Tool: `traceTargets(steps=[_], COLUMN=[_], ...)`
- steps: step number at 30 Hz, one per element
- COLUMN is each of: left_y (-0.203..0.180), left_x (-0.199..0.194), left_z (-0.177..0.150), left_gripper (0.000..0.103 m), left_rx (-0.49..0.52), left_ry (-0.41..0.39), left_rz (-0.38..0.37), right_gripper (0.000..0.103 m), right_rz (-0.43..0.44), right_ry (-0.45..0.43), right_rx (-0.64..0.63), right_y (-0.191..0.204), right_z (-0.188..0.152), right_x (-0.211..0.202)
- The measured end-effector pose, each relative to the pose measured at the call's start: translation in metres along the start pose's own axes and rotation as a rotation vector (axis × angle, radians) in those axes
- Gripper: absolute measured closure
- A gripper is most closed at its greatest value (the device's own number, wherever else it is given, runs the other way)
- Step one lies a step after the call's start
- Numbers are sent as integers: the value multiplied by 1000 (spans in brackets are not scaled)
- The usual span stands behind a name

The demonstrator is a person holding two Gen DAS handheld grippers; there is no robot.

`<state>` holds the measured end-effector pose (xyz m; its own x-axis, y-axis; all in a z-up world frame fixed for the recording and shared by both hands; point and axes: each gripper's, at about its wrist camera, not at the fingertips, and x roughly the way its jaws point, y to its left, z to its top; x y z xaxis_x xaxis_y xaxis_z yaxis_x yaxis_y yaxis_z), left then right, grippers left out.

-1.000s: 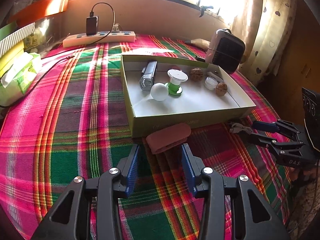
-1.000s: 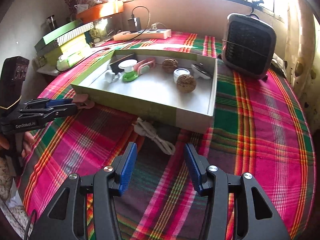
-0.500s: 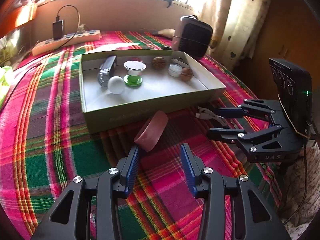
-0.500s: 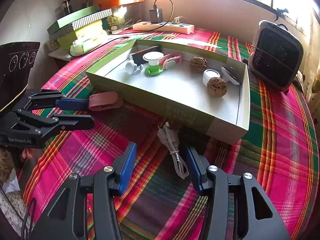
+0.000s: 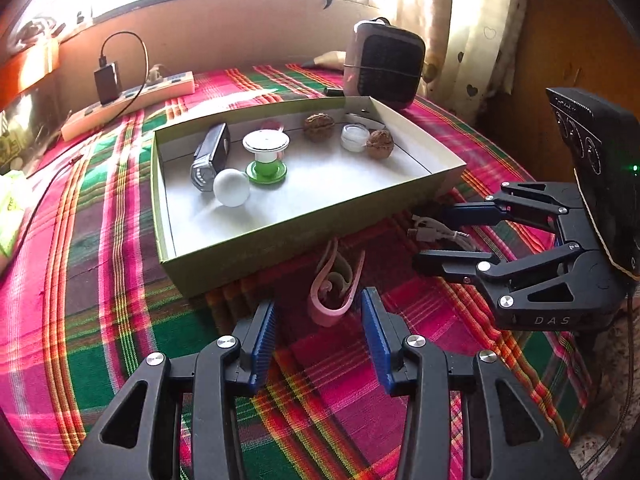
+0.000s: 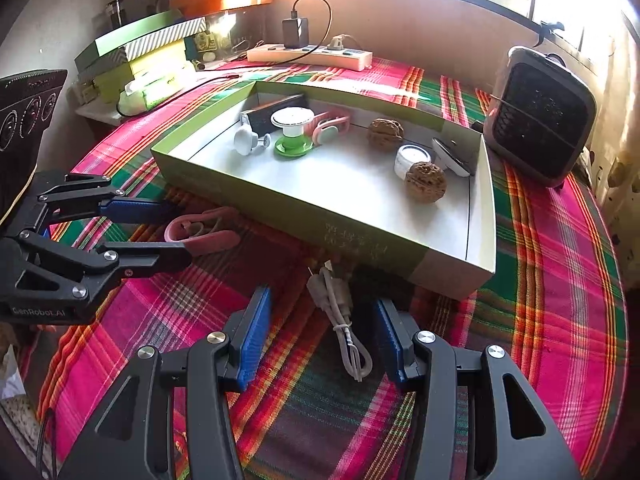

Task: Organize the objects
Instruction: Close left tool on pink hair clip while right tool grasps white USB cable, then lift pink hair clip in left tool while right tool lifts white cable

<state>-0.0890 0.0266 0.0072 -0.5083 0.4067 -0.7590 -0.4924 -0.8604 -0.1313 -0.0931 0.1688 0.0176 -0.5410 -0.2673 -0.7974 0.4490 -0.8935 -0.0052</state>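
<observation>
A table [image 5: 100, 264] is covered by a plaid cloth of pink, green and maroon. A shallow green box [image 5: 280, 246] is set on it near the middle. Just before the box's near wall a pink strap [image 5: 334, 292] and a bundled white cable [image 6: 344, 320] are laid on the cloth. At the far edge a power strip [image 6: 308, 54] is seen, and towards the far right corner a small heater [image 6: 540, 120] is stood.

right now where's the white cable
On the cloth, just outside the box's near wall, the cable lies between the right gripper's open fingers.
</observation>
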Motion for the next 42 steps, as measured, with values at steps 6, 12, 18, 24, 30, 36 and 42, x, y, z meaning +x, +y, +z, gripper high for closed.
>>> traceTargets(steps=[6, 12, 18, 24, 30, 36, 42], left_y=[-10, -16, -13, -17, -18, -18, -19], left_x=[10, 15, 14, 13, 11, 10, 10], left_z=[10, 13, 13, 9, 7, 6, 5], left_gripper=[63, 63, 66, 80, 81, 81, 81], left_rx=[31, 3, -57, -57, -72, -91, -89], left_ry=[13, 15, 3, -7, -10, -17, -17], left_rz=[35, 76, 82, 128, 132, 131, 136], right_gripper=[53, 53, 62, 77, 83, 83, 83], right_rz=[-12, -19, -16, -5, -8, -15, -19], right_ry=[-1, -10, -22, -27, -29, -29, -30], right_rx=[8, 18, 20, 8, 11, 16, 25], right_y=[1, 2, 3, 7, 11, 12, 12], right_z=[2, 0, -1, -2, -1, -2, -2], right_x=[2, 1, 0, -1, -2, -2, -2])
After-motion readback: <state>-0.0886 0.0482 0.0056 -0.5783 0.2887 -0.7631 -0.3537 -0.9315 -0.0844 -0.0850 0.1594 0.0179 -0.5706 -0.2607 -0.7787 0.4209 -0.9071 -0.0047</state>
